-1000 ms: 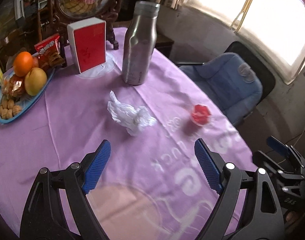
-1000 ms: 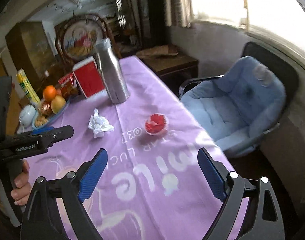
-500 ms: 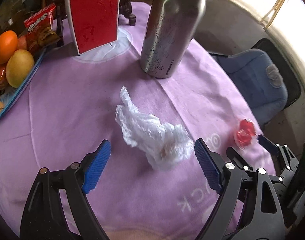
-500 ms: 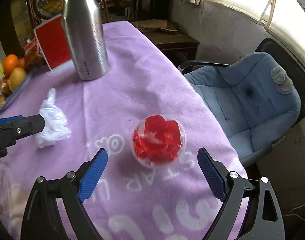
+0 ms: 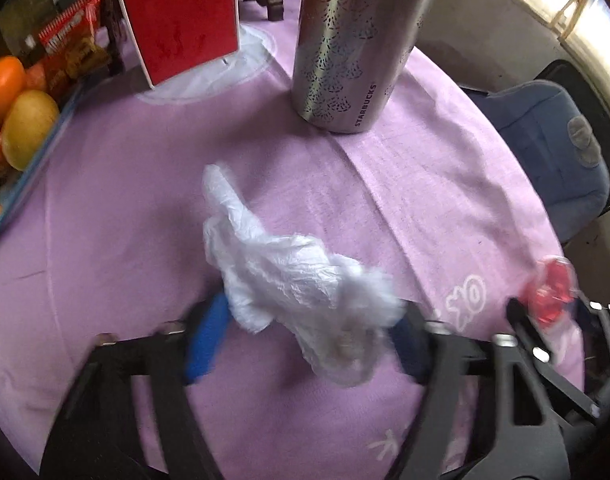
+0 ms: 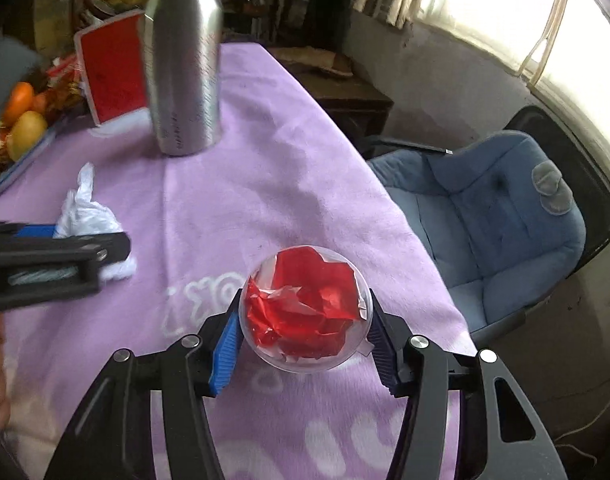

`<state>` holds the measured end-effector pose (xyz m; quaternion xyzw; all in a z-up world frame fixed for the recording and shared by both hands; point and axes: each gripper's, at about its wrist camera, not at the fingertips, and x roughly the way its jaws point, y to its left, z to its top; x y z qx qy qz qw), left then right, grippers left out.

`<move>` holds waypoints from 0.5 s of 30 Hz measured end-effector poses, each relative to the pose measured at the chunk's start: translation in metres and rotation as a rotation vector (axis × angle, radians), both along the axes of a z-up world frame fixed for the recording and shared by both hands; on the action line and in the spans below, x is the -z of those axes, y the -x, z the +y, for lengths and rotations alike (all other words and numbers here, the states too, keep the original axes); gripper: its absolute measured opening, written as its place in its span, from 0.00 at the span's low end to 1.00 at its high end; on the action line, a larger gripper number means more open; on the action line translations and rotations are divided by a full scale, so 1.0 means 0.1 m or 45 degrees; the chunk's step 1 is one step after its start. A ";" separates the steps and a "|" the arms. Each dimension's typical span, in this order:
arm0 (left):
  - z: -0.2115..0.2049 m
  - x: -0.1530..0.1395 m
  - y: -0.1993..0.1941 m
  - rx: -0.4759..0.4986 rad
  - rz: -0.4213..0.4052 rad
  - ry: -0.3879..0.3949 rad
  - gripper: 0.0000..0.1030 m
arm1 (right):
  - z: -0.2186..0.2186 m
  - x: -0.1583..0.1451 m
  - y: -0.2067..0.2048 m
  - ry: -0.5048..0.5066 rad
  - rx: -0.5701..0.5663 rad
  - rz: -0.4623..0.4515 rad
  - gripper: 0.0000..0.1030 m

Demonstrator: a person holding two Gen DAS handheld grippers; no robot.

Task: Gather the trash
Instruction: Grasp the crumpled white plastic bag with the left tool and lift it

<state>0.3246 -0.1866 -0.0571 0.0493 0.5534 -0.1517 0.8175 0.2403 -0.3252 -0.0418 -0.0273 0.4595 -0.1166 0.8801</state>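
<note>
Both grippers are down on the purple cloth point(image 6: 289, 168) in front of the steel bottle point(image 5: 357, 48). The left gripper point(image 5: 305, 336) has the white tissue point(image 5: 289, 276) between its blue pads point(image 5: 205, 340) and the jaws are closing, though it's too blurry to say if they're pressing it yet. Further right of the bottle, near the table edge, the right gripper point(image 6: 301, 344) is closing too, pads already touching both sides of the clear cup point(image 6: 305, 312) stuffed with red paper. Fruit tray point(image 5: 29, 128) and red box point(image 5: 181, 16) sit left of the bottle.
</note>
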 end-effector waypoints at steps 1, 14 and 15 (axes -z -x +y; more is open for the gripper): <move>0.00 -0.01 0.04 0.023 0.001 -0.009 0.33 | 0.00 -0.05 0.07 -0.004 -0.008 -0.013 0.55; -0.10 -0.79 1.38 0.251 -0.216 0.033 0.18 | -0.10 -0.46 1.54 -0.242 -0.023 -0.172 0.55; -0.10 -0.82 1.47 0.265 -0.219 0.042 0.18 | -0.11 -0.47 1.66 -0.253 -0.017 -0.177 0.55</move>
